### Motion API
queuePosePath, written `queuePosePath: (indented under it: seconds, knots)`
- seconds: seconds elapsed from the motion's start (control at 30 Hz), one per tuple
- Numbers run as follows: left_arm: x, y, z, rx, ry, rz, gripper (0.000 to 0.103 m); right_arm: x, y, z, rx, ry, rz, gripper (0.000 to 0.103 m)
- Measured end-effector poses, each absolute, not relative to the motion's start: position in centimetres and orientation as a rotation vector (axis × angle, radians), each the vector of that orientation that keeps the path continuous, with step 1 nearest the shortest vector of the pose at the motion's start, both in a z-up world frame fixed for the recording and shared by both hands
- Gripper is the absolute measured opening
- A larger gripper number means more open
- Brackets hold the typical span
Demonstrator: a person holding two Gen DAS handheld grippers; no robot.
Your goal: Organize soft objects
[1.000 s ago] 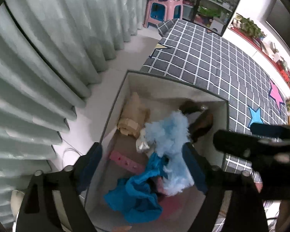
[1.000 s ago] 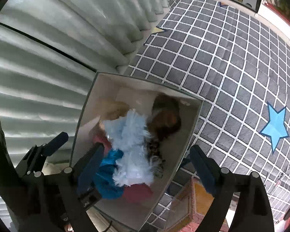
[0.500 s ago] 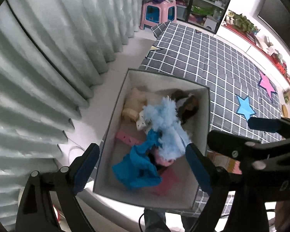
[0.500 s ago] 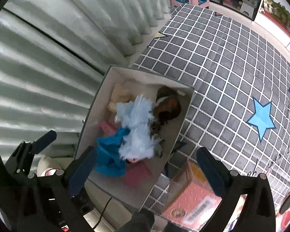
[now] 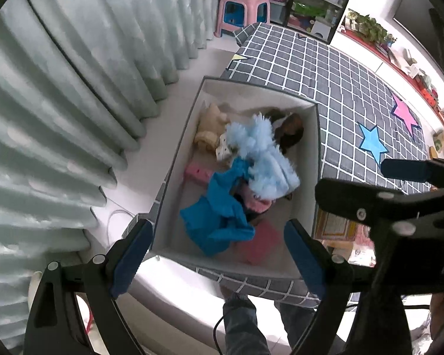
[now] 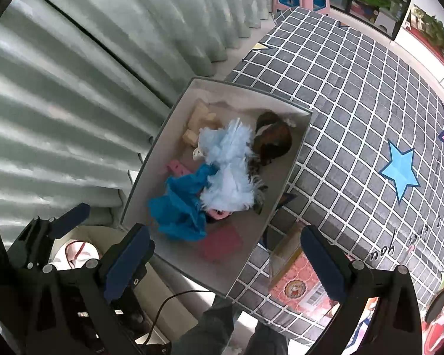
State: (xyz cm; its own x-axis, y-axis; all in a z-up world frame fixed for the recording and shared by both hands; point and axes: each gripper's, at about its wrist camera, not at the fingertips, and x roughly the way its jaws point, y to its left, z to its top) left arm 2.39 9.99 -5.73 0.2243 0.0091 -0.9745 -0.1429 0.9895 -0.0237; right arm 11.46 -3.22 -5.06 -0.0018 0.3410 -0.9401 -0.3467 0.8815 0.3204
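Both my left tongs (image 5: 219, 247) and right tongs (image 6: 226, 250) hang spread and unloaded above the storage box (image 6: 290, 171) of soft toys (image 6: 228, 165).

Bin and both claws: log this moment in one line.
left claw open, empty | right claw open, empty | both above bin | bin holds fluffy toy, blue cloth

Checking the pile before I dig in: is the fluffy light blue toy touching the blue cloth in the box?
Touching. In the right wrist view, the fluffy light blue toy lies directly against the blue cloth, overlapping it.
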Motion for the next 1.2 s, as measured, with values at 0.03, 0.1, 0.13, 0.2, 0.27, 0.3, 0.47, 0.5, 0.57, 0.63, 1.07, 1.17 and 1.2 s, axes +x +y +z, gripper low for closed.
queuePosePath:
  seconds: [0.03,0.1,0.13,0.2,0.27,0.3,0.47,0.5,0.57,0.63,1.07,1.17,1.2]
  knots:
    - [2.2,10.0,-5.8,-0.119,1.343,0.104,0.092,11.3,-3.1,-5.0,-0.007,1.477,0.540,0.103]
    - [1.8,10.0,-5.8,-0.119,1.347,0.104,0.092,10.9,-3.0,-5.0,-0.008,1.480,0.540,0.103]
    - [1.7,10.0,-5.9,-0.118,1.348,0.102,0.093,10.6,-3.0,-5.0,-0.011,1.481,0.539,0.103]
    - [1.3,10.0,-5.8,-0.119,1.349,0.097,0.092,10.2,-2.8,-4.9,-0.016,1.481,0.540,0.103]
    - [1.0,10.1,-5.7,-0.116,1.344,0.095,0.093,9.9,-2.6,-4.8,-0.018,1.481,0.539,0.103]
    - [0.9,10.0,-5.6,-0.113,1.342,0.093,0.093,9.7,-2.6,-4.7,-0.018,1.481,0.539,0.103]
    - [0.6,10.0,-5.3,-0.108,1.334,0.084,0.093,9.1,-2.4,-4.4,-0.023,1.479,0.535,0.103]
    - [0.5,10.0,-5.3,-0.107,1.332,0.083,0.093,9.1,-2.3,-4.4,-0.023,1.478,0.534,0.103]
    - [0.3,10.0,-5.2,-0.108,1.330,0.081,0.093,9.0,-2.3,-4.4,-0.022,1.480,0.533,0.103]
    - [0.1,10.1,-5.1,-0.113,1.330,0.080,0.093,8.8,-2.3,-4.3,-0.022,1.480,0.532,0.103]
    - [-1.1,10.4,-5.4,-0.122,1.345,0.089,0.093,7.7,-1.8,-4.1,-0.044,1.479,0.531,0.103]
    - [-1.3,10.5,-5.5,-0.126,1.349,0.092,0.093,7.6,-1.7,-4.1,-0.044,1.478,0.529,0.103]
    - [-1.3,10.6,-5.5,-0.129,1.350,0.093,0.093,7.5,-1.7,-4.1,-0.048,1.477,0.528,0.103]
